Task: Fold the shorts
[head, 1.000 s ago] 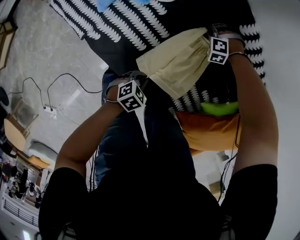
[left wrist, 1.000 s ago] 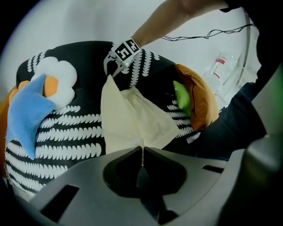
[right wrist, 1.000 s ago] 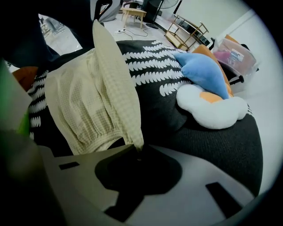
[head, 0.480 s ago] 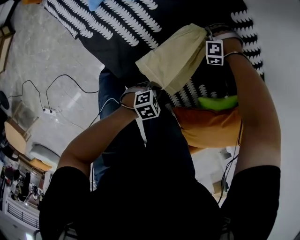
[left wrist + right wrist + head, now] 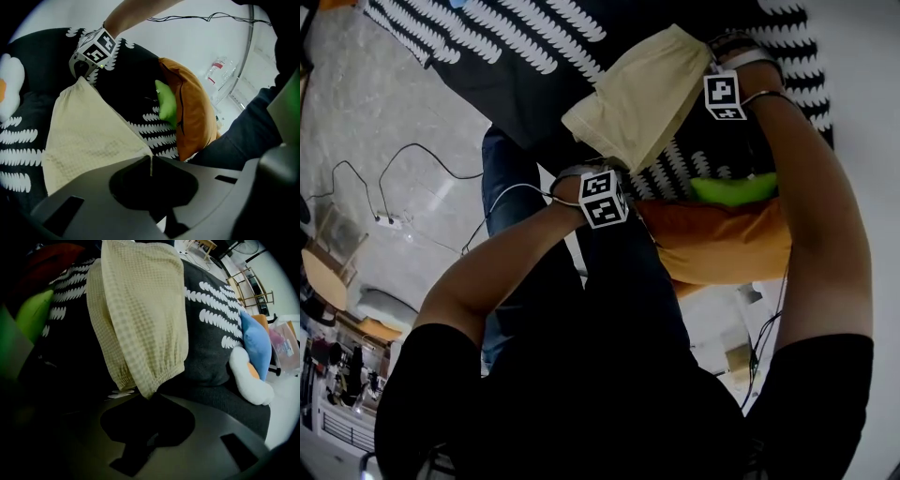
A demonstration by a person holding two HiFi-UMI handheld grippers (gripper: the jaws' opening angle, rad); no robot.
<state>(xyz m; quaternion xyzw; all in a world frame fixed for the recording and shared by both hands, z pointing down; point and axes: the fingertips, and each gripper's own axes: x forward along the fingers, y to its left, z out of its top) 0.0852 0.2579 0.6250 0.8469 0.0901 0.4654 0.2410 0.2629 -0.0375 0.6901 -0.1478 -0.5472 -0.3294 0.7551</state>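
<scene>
Label on the plastic bottle is too small to read. Pale yellow checked shorts are stretched between both grippers over the black-and-white patterned blanket. The left gripper is clamped on a corner and the right gripper pinches the gathered elastic edge. The right arm reaches far forward; the left forearm angles across the body.

The shorts are a matt, pale yellow cloth with a fine waffle-check weave, puckered at the gathered hem. My left claw and right claw have smooth, matt grey plastic shells. The dark cover is soft matt fabric, and the orange cushion looks like smoother cloth. The floor is glossy and marbled like stone.
</scene>
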